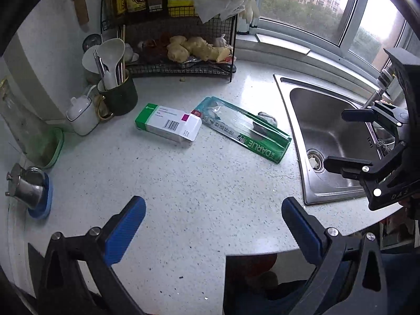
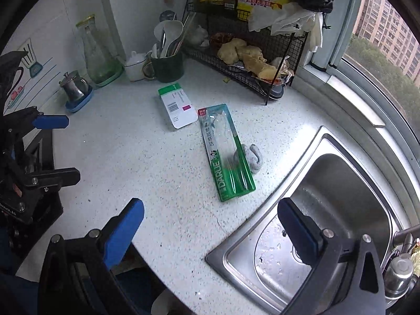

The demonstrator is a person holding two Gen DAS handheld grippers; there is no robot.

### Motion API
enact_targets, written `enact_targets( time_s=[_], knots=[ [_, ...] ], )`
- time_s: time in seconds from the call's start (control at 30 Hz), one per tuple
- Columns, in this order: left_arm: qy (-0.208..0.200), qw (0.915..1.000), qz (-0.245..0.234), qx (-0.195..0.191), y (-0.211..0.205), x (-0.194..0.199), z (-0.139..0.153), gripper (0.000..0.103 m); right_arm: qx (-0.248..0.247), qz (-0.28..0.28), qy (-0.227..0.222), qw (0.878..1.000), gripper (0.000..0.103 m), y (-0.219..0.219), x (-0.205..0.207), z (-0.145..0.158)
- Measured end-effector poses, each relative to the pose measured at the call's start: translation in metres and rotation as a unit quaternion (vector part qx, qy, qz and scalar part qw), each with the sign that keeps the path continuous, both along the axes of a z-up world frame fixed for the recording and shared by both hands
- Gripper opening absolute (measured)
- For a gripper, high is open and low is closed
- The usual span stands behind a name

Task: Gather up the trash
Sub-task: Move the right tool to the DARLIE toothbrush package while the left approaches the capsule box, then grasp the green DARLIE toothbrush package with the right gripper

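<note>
Here, on a speckled white kitchen counter point(image 1: 199, 183), trash lies waiting, placed by the steel sink point(image 1: 325, 141); farthest to its left a dark green utensil mug point(image 1: 119, 95) stands against the wall; nearer, a green-and-white carton point(image 1: 168, 123) lies flat, its corner just beside an empty Darlie toothpaste pack point(image 1: 244, 128), which ends near the sink's left rim with a grey crumpled wad point(image 2: 253, 158) touching its far side; the left gripper point(image 1: 214, 225) hovers spread and empty above bare counter left of the sink; the right gripper point(image 2: 210, 229) hangs spread and empty over the sink's near corner.
</note>
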State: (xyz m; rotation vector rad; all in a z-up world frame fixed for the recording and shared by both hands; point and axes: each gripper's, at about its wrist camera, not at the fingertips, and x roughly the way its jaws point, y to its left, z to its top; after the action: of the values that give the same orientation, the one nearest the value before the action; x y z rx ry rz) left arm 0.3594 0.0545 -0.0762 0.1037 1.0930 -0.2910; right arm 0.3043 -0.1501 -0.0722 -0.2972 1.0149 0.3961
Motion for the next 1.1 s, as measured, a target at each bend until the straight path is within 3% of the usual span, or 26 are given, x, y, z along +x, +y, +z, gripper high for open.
enact_targets(
  time_s=[0.33, 0.4, 0.73, 0.87, 0.97, 1.1],
  knots=[
    [0.038, 0.9993, -0.004, 0.003, 0.026, 0.075, -0.044, 0.103, -0.040, 0.013, 0.050, 0.998, 0.101, 0.027, 0.079, -0.041],
    [0.046, 0.9989, -0.001, -0.005, 0.031, 0.084, -0.051, 0.103, -0.050, 0.020, 0.056, 0.997, 0.096, 0.032, 0.092, -0.049],
    [0.075, 0.9971, 0.003, -0.013, 0.048, 0.110, -0.076, 0.103, -0.063, 0.027, 0.106, 0.992, 0.090, 0.041, 0.159, -0.086],
    [0.082, 0.9962, 0.003, -0.028, 0.053, 0.113, -0.079, 0.103, -0.072, 0.031, 0.128, 0.989, 0.071, 0.044, 0.169, -0.099],
    [0.079, 0.9963, -0.001, -0.032, 0.054, 0.116, -0.078, 0.103, -0.081, 0.047, 0.132, 0.987, 0.070, 0.051, 0.171, -0.103],
    [0.082, 0.9963, -0.004, -0.025, 0.054, 0.116, -0.080, 0.103, -0.085, 0.059, 0.144, 0.984, 0.058, 0.059, 0.175, -0.108]
  ],
)
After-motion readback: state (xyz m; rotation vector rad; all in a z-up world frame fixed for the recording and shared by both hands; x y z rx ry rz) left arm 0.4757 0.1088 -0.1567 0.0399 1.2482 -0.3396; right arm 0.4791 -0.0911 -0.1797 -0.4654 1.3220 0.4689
